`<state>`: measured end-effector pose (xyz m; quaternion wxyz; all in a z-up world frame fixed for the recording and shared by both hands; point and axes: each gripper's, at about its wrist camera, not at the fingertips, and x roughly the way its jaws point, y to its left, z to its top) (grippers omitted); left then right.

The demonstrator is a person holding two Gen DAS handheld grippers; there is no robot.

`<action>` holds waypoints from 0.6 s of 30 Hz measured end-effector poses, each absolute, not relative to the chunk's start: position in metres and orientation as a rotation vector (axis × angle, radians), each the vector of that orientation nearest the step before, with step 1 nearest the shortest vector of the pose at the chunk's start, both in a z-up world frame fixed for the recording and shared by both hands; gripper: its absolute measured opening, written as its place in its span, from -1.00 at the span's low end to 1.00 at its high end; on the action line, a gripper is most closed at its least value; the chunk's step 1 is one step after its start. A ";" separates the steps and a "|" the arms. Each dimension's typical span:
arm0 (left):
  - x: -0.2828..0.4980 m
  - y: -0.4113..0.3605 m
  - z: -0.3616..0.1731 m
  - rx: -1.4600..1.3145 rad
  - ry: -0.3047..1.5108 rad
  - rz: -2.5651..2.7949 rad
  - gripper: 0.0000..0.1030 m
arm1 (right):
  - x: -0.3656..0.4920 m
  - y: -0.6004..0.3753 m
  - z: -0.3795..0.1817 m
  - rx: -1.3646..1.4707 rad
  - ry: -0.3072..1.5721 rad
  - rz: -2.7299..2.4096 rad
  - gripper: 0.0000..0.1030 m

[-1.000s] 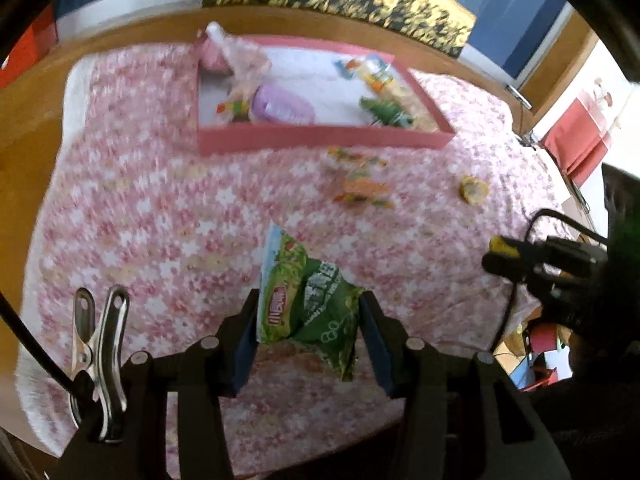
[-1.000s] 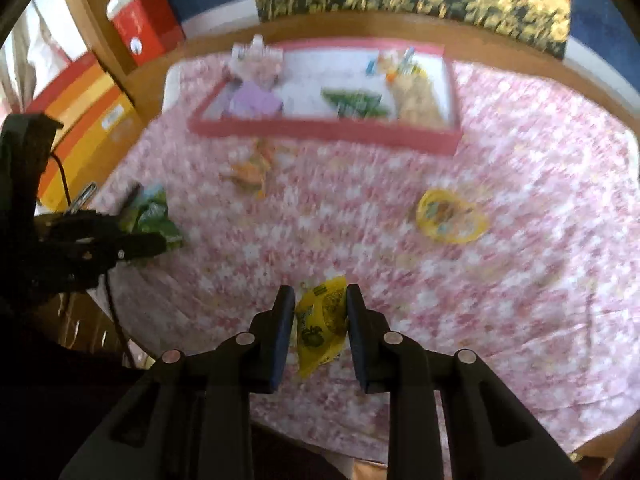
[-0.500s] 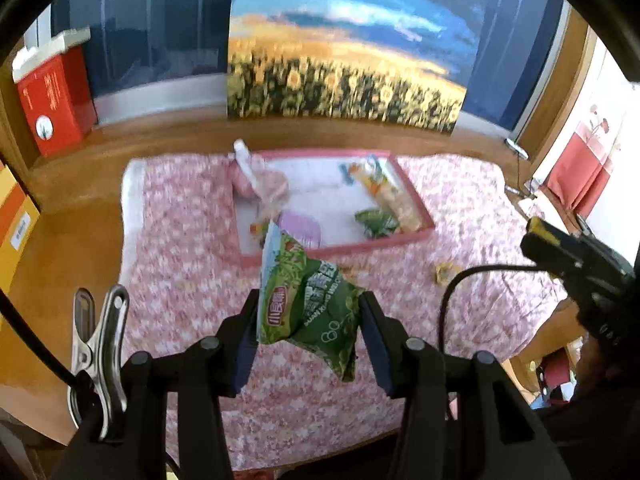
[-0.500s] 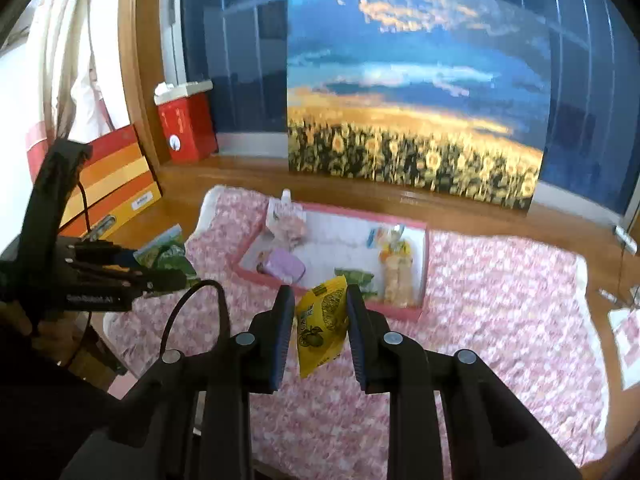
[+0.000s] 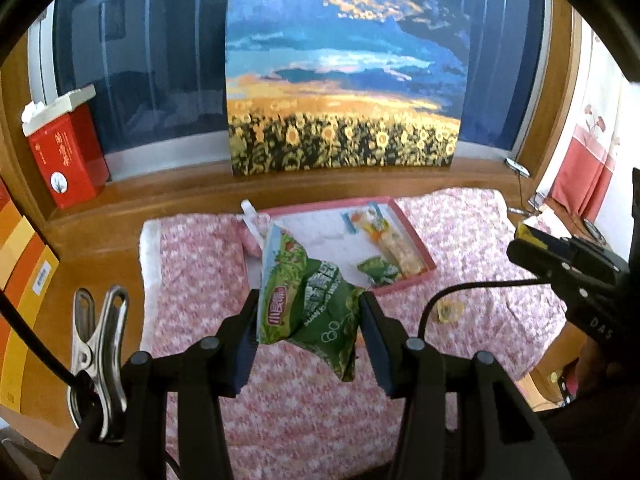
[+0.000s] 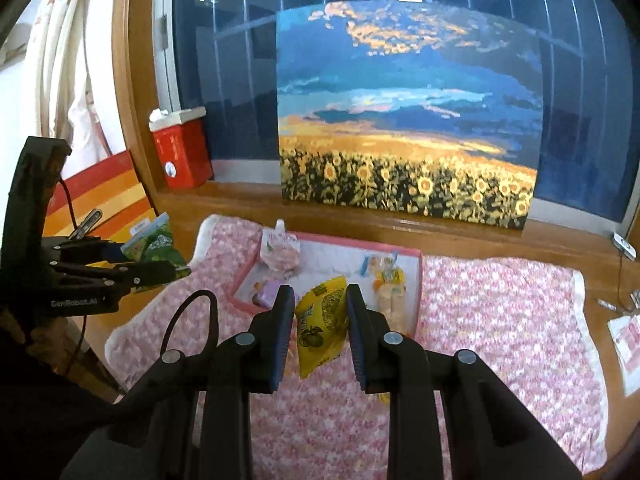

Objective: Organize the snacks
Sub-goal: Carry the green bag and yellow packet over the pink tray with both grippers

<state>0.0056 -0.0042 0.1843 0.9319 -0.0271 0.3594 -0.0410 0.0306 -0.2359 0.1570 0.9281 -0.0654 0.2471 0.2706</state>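
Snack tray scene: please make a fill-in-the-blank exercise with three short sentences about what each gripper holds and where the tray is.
1. The left gripper is shut on a ____ snack bag.
2. The right gripper is shut on a ____ snack packet.
3. The pink tray lies on a floral ____, in front of the sunflower painting.

Missing words: green; yellow; cloth
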 end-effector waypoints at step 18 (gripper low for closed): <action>0.034 0.017 0.186 -0.084 0.685 -0.045 -0.03 | 0.060 -0.220 0.158 -0.171 0.481 0.550 -0.47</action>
